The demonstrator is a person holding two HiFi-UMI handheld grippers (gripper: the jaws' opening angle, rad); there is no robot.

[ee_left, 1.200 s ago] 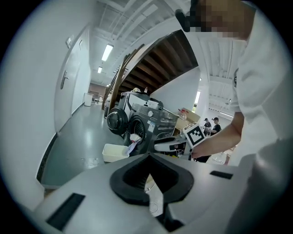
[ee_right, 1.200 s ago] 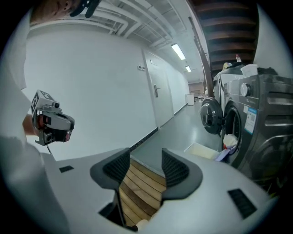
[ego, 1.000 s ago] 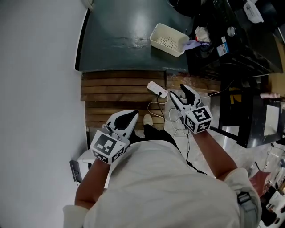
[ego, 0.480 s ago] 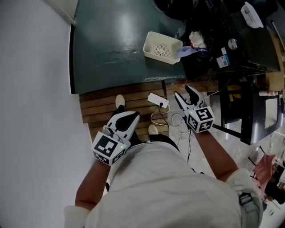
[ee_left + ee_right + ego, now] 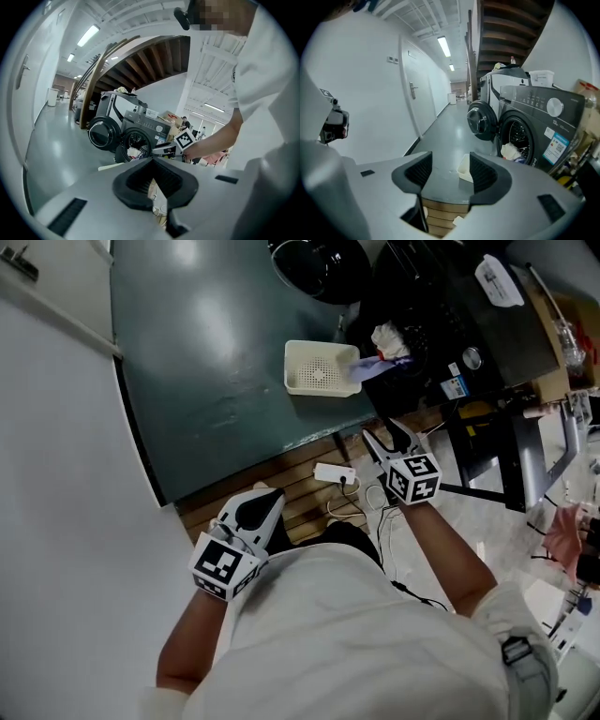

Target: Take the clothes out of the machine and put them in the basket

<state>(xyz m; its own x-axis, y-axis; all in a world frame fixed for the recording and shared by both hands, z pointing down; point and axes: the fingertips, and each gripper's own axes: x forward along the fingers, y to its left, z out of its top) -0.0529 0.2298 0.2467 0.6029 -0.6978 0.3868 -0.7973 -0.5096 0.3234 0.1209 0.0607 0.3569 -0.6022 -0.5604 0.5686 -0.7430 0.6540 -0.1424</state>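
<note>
The white slotted basket (image 5: 319, 368) (image 5: 465, 168) stands on the dark green floor in front of the dark washing machine (image 5: 529, 129) (image 5: 143, 133). Its round door (image 5: 480, 119) hangs open. White and purple clothes (image 5: 389, 338) (image 5: 509, 151) (image 5: 136, 151) spill from the drum mouth. My right gripper (image 5: 384, 439) (image 5: 451, 171) is open and empty, held short of the machine and to the right of the basket. My left gripper (image 5: 255, 512) (image 5: 152, 161) is further back over the wooden slats, its pads closed together with nothing in them.
A wooden slatted platform (image 5: 300, 479) lies under me with a white power strip (image 5: 335, 473) and loose cables on it. A white wall (image 5: 56, 474) runs along the left. A black frame (image 5: 497, 456) and clutter stand at the right. A second open machine door (image 5: 319, 268) is beyond the basket.
Both grippers have travelled forward off the slats toward the basket and machine, and the view has swung with them. The jaws look the same as before.
</note>
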